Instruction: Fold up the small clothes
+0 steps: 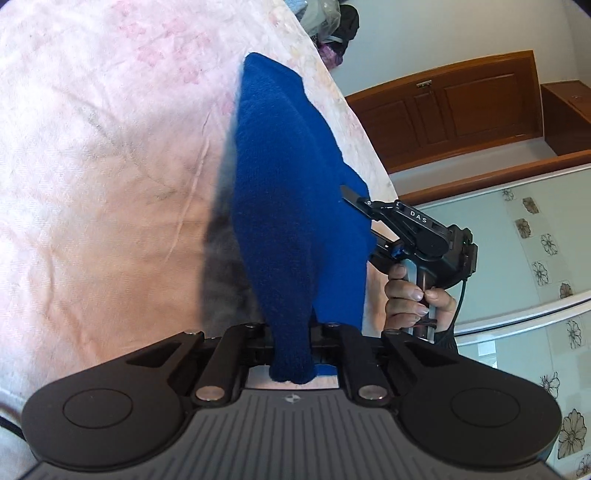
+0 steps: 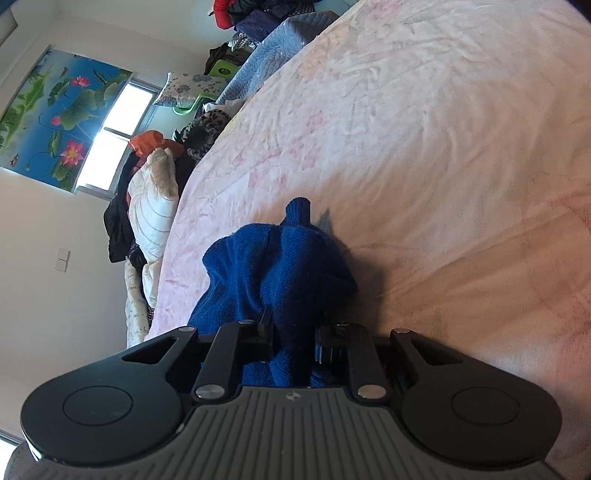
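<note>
A blue knitted garment (image 1: 284, 206) hangs stretched above the pink flowered bed sheet (image 1: 110, 147). My left gripper (image 1: 291, 332) is shut on one end of it; the fingertips are hidden by the knit. My right gripper shows in the left wrist view (image 1: 364, 206) at the garment's right edge, held by a hand. In the right wrist view the right gripper (image 2: 293, 332) is shut on a bunched part of the blue garment (image 2: 280, 269), which hangs over the sheet (image 2: 424, 147).
A heap of clothes and pillows (image 2: 155, 192) lies along the bed's far edge, with more piled at the top (image 2: 258, 22). A wooden door (image 1: 454, 107) and flower-patterned tiled wall (image 1: 535, 240) stand beyond the bed's right edge.
</note>
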A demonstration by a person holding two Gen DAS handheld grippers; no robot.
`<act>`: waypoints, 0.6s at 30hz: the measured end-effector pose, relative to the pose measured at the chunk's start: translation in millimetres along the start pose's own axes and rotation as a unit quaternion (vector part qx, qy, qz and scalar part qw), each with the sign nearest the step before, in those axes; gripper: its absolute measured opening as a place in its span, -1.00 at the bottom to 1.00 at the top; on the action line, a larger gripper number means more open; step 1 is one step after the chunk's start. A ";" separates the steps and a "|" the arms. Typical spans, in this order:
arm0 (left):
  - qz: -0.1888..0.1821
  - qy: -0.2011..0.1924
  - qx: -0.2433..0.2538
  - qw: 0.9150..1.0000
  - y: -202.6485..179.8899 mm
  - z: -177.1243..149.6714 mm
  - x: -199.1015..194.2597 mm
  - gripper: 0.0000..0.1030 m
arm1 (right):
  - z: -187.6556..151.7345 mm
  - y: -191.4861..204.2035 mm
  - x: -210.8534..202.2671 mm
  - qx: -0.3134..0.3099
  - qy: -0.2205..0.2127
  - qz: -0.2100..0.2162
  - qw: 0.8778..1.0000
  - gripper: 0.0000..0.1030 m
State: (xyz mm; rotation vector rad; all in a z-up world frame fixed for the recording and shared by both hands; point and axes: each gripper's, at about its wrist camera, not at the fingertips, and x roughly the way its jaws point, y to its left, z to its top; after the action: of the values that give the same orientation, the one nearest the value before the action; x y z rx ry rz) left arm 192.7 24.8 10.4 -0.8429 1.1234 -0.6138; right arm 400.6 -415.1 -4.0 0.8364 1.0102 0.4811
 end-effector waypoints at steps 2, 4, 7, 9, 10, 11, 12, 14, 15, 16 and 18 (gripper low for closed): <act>0.007 0.003 0.005 1.000 0.5 0.9 0.5 -0.81 | -4.4 4.5 -0.7 -0.007 0.006 -0.006 1.000 -0.61; 0.011 0.008 0.004 1.000 2.9 0.8 -1.3 -0.81 | -9.3 7.3 -2.7 -0.010 0.010 -0.007 1.000 -0.61; 0.014 0.013 -0.004 1.000 8.2 3.9 -1.0 -0.81 | -21.1 8.5 -6.8 -0.011 0.015 -0.007 1.000 -0.61; 0.013 0.015 -0.014 1.000 13.5 3.2 -2.1 -0.81 | -31.0 8.3 -9.1 -0.008 0.018 -0.006 1.000 -0.61; 0.013 0.016 -0.016 1.000 15.3 1.5 -3.4 -0.81 | -35.2 8.6 -10.3 -0.007 0.019 -0.006 1.000 -0.61; 0.013 0.016 -0.016 1.000 17.4 -1.0 -6.0 -0.81 | -45.4 10.5 -13.5 -0.006 0.022 -0.005 1.000 -0.61; 0.014 0.016 -0.017 1.000 17.4 -3.0 -7.2 -0.81 | -45.4 10.5 -13.5 -0.006 0.022 -0.005 1.000 -0.61; 0.015 0.019 -0.013 1.000 15.9 -4.8 -8.9 -0.81 | -56.7 14.3 -17.2 -0.010 0.024 -0.005 1.000 -0.61; 0.016 0.021 -0.010 1.000 15.3 -6.2 -9.9 -0.81 | -68.0 17.2 -21.0 -0.014 0.029 -0.006 0.999 -0.61; 0.017 0.024 -0.008 1.000 15.2 -6.8 -10.2 -0.81 | -68.0 17.2 -21.0 -0.014 0.029 -0.006 0.999 -0.61; 0.021 0.027 -0.006 0.999 16.2 -8.9 -10.8 -0.80 | -79.5 19.1 -24.7 -0.017 0.035 -0.006 0.999 -0.61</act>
State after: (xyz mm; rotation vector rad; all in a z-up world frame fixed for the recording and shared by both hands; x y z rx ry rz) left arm 180.9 39.9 0.8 -0.8156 1.1930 -0.5986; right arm 319.2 -390.3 3.0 0.7860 1.0683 0.5191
